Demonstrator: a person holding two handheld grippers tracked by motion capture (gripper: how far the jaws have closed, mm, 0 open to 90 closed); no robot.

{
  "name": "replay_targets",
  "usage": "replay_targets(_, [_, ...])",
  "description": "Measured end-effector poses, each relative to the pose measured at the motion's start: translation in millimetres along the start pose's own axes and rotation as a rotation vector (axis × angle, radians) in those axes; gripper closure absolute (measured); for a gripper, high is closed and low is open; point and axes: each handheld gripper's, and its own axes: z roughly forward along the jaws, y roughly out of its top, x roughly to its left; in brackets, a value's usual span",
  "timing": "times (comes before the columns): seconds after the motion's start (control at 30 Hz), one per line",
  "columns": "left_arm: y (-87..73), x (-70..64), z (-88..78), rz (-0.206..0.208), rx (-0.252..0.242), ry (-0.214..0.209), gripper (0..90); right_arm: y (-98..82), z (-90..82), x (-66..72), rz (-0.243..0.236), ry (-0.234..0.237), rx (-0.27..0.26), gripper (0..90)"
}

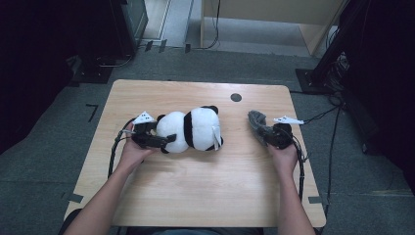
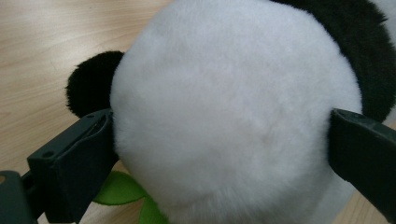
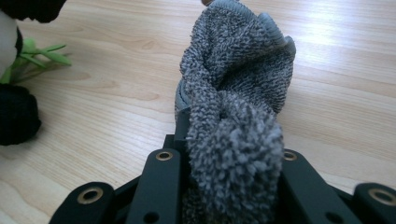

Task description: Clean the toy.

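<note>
Wooden table (image 1: pixel 195 196): left gripper (image 1: pixel 157 138) spans the panda toy's (image 1: pixel 193 128) head, barely touching, so it may slip. Right gripper (image 1: pixel 272 135) pinches the grey cloth (image 1: pixel 258 121) firmly.

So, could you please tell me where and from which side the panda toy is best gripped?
Grip the panda toy across its round white head, coming level from the table's left end, where the left gripper is. The toy lies on its side with the head at that end, and the jaws span it.
</note>
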Motion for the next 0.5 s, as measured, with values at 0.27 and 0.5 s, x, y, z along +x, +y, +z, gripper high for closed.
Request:
replay_targets(0.27, [-3.5,3.8,-0.7,0.004,-0.004,-0.033,13.2,4.4,1.2,8.7,-0.014,0.031,-0.005,74.4])
replay_targets(0.5, [-5.5,0.5,-2.0,0.008,-0.019,-0.019,14.4,27.7,-12.1,31.7,-0.061,0.086,-0.052,74.0])
